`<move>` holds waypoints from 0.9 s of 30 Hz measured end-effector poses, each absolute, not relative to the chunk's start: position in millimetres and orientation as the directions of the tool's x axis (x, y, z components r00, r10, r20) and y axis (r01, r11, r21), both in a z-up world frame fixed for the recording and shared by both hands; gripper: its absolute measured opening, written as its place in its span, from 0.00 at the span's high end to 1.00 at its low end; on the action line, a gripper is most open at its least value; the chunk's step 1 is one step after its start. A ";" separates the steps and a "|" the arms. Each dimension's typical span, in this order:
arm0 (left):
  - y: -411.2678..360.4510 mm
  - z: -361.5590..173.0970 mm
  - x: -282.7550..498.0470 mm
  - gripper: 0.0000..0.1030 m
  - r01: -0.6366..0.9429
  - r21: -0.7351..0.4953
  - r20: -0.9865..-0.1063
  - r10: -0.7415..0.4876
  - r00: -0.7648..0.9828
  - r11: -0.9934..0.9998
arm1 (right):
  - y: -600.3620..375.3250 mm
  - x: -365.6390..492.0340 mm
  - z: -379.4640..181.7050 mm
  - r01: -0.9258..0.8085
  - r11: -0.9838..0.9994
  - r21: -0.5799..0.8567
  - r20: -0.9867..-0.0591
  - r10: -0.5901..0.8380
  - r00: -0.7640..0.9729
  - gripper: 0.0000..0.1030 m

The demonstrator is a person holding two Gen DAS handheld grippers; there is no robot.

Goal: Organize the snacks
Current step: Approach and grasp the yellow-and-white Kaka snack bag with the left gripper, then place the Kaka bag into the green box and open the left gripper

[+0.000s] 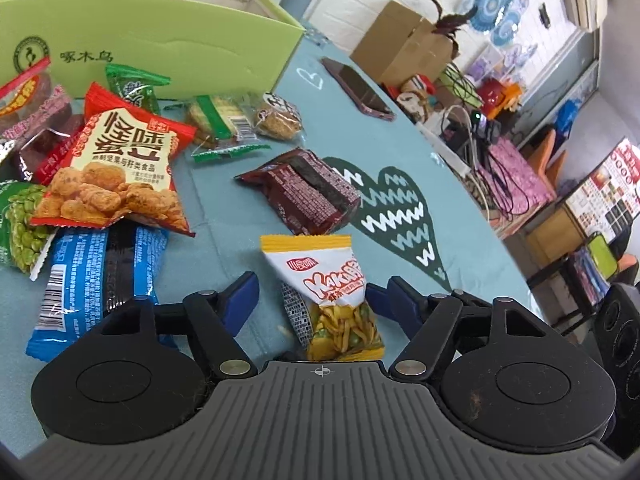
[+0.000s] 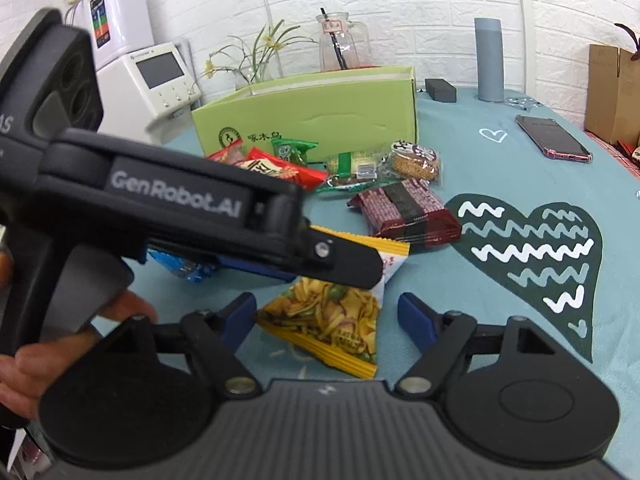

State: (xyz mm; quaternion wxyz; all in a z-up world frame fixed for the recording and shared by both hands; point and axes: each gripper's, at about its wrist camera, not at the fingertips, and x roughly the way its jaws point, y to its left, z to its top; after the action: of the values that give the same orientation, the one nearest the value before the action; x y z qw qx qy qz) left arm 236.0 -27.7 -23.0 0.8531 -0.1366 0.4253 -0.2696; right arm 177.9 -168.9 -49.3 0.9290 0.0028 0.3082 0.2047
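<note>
Teal cloth covers the surface (image 1: 224, 216), and on it lies the yellow-and-white crinkle-edged snack packet (image 1: 332, 300), sitting between the spread blue fingers of the left claw (image 1: 316, 300), which is wide open and grips nothing. The right claw (image 2: 328, 316) is likewise wide open and empty, its fingers flanking the same packet's lower end, with the left claw's black body crossing above. A dark red foil-wrapped bar (image 1: 308, 192), a red bean-snack bag (image 1: 120, 164) and other packets lie near the light green cardboard box (image 1: 168, 36).

Snack packets (image 1: 120, 168) — glossy plastic; tablecloth (image 1: 224, 216) — matt cloth.
</note>
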 end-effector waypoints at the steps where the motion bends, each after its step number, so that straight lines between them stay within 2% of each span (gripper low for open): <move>1: -29.4 -23.4 233.7 0.70 0.350 -0.441 -0.661 -0.563 0.497 0.827 | -167.5 176.6 -48.7 -0.390 0.913 0.117 -0.573 0.383 0.724 0.37; 2: -28.0 -25.3 233.7 0.82 0.355 -0.482 -0.653 -0.598 0.464 0.801 | -165.9 176.0 -47.7 -0.397 0.911 0.114 -0.578 0.386 0.719 0.41; 5: -21.8 -13.9 231.0 0.83 0.350 -0.501 -0.634 -0.611 0.474 0.791 | -163.1 175.3 -36.8 -0.431 0.896 0.113 -0.570 0.413 0.710 0.42; 9: -11.3 25.4 243.8 0.82 0.372 -0.491 -0.572 -0.614 0.544 0.788 | -159.5 190.0 -5.3 -0.483 0.873 0.068 -0.499 0.449 0.742 0.42; 16: 9.0 85.6 339.0 0.80 0.370 -0.434 -0.507 -0.563 0.653 0.821 | -129.5 283.4 42.9 -0.536 0.840 -0.088 -0.396 0.464 0.792 0.39; 22: 24.5 79.0 441.0 0.80 0.291 -0.442 -0.558 -0.514 0.651 0.849 | -109.6 393.2 46.3 -0.556 0.830 -0.050 -0.470 0.471 0.746 0.39; 23: 26.4 73.1 452.4 0.77 0.278 -0.445 -0.568 -0.509 0.647 0.851 | -107.4 407.2 42.5 -0.560 0.828 -0.039 -0.489 0.473 0.733 0.39; 25: 31.2 58.5 470.5 0.67 0.260 -0.432 -0.584 -0.487 0.649 0.864 | -105.1 428.4 33.3 -0.566 0.824 -0.011 -0.513 0.481 0.711 0.39; 27: 35.1 52.0 478.5 0.44 0.252 -0.418 -0.585 -0.471 0.660 0.873 | -106.0 439.1 26.5 -0.565 0.825 -0.003 -0.527 0.478 0.703 0.39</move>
State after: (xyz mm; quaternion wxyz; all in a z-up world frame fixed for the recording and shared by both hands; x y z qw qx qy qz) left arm 478.5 35.1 52.0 0.8982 -0.1520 0.3599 -0.2013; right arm 439.1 -106.0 26.5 0.9189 -0.0825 0.2612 0.2838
